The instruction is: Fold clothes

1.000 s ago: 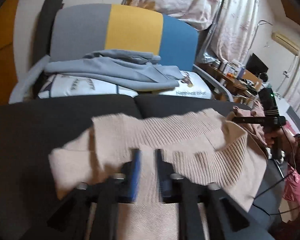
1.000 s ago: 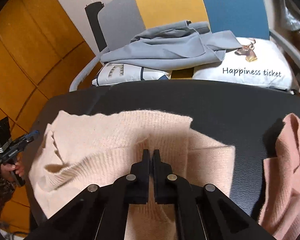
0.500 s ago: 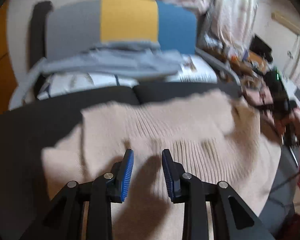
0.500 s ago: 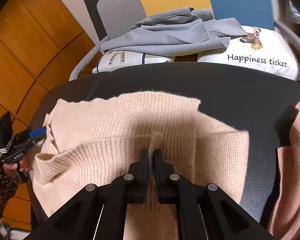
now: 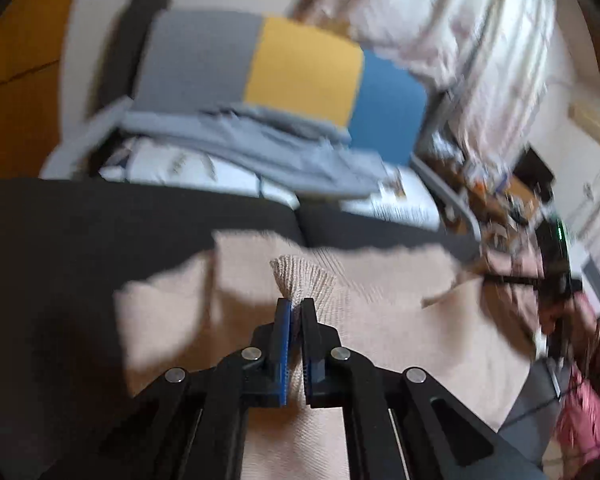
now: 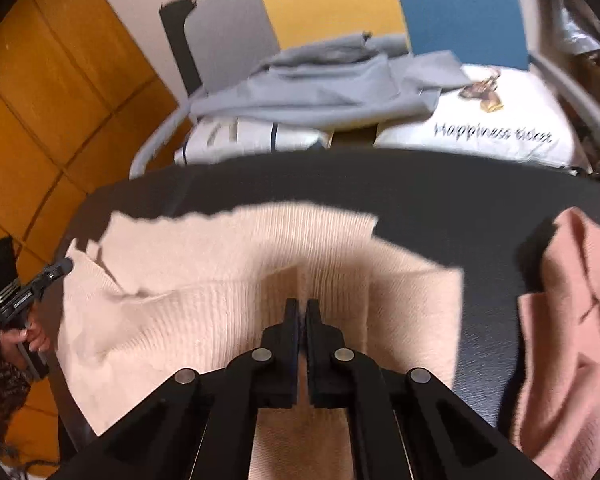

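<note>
A beige knit sweater (image 5: 399, 320) (image 6: 204, 288) lies spread on the black table (image 5: 80, 240) (image 6: 459, 208). My left gripper (image 5: 296, 308) has its jaws closing tight on a small bunched pinch of the knit, which sticks up past the blue pads. In the right wrist view the left gripper (image 6: 58, 270) sits at the sweater's left edge, held by a hand. My right gripper (image 6: 303, 307) is shut on a raised ridge of the sweater near its middle. It appears blurred at the far right in the left wrist view, the right gripper (image 5: 555, 280).
A pink garment (image 6: 571, 320) lies crumpled on the table's right side. Beyond the table stands a chair with a grey, yellow and blue back (image 5: 300, 64), with a grey garment (image 6: 331, 84) and white pillows (image 6: 499, 132) on its seat. Orange wall panels (image 6: 40, 100) lie left.
My left gripper, open over the sweater half a second ago, has shut on a pinch of knit and shifted. The right gripper keeps its grip on the sweater's ridge.
</note>
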